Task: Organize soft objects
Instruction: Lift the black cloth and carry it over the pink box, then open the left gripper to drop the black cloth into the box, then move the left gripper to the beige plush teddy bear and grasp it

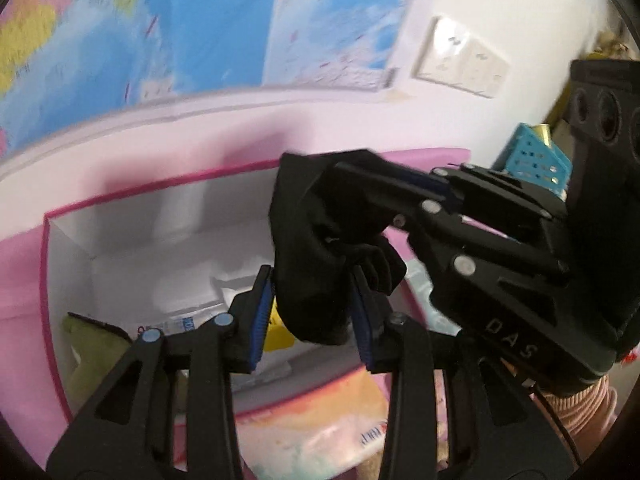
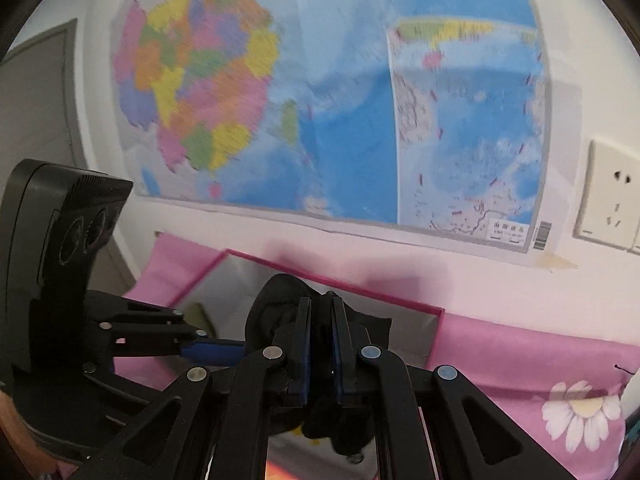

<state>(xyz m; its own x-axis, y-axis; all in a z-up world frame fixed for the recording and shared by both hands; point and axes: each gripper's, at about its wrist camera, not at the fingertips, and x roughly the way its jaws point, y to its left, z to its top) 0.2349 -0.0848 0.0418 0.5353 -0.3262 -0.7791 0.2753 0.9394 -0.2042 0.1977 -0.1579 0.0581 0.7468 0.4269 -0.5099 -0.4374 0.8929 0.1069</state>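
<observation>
Hanging between both tongs, a black cloth (image 1: 316, 280) is sitting above a pink box (image 1: 160, 196) with a white inside. The left tongs (image 1: 312, 312) are pinching its lower part, and the right tongs (image 2: 320, 344) are pressing on its upper fold, beneath a wall map (image 2: 340, 100).

Both claws grip one black cloth (image 1: 316, 264) from two sides. The left claw (image 1: 312, 312) points steeply down, its blue pads (image 1: 262, 312) pressed on the lower fold with the jaws a little apart. The right claw (image 1: 400, 196) comes in from the right of the left claw, tilted less steeply, its jaws clamped nearly together on the upper edge of the cloth. In its own view the right claw (image 2: 320, 344) has the fabric bunched between its pads (image 2: 306, 344). A pink ribbed sleeve (image 1: 588, 404) shows behind the right claw.
</observation>
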